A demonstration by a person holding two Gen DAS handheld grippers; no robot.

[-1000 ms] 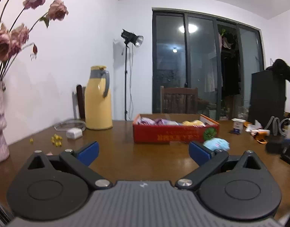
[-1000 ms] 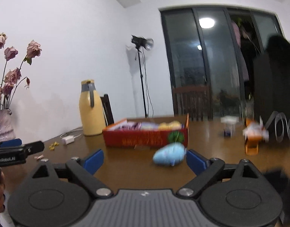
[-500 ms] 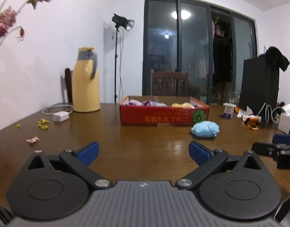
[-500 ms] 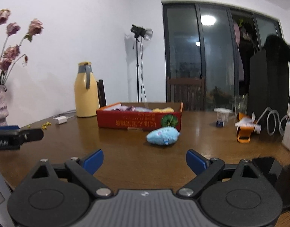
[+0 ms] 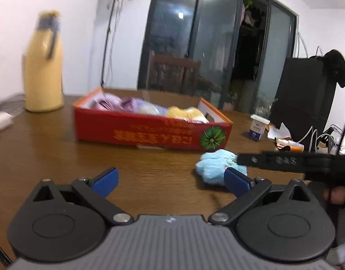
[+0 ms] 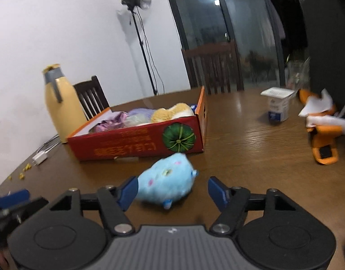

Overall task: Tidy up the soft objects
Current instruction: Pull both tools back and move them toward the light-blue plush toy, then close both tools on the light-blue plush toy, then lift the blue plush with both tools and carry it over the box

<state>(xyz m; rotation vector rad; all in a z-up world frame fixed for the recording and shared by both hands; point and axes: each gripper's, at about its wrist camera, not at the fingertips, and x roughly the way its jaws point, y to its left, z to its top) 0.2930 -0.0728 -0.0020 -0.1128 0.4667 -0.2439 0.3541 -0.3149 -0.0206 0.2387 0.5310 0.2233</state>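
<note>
Both grippers have closed in on the blue plush toy [image 6: 166, 183] since 0.5 s ago, when it lay well ahead of them. The right gripper [image 6: 173, 190] is wide open, holding nothing, its 2 fingers straddling the toy; the left pad [image 6: 127, 190] looks to be touching it. The left gripper [image 5: 170, 180] is also spread wide and empty. The toy lies on the wooden table [image 6: 251, 148] just in front of the red box [image 6: 136, 145], near its corner. Bare tabletop opens rightward toward the carton [image 6: 278, 106].

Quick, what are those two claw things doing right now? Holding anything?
Left hand-held gripper: open, holding nothing.
Right hand-held gripper: open around the blue plush toy, not yet closed on it.
</note>
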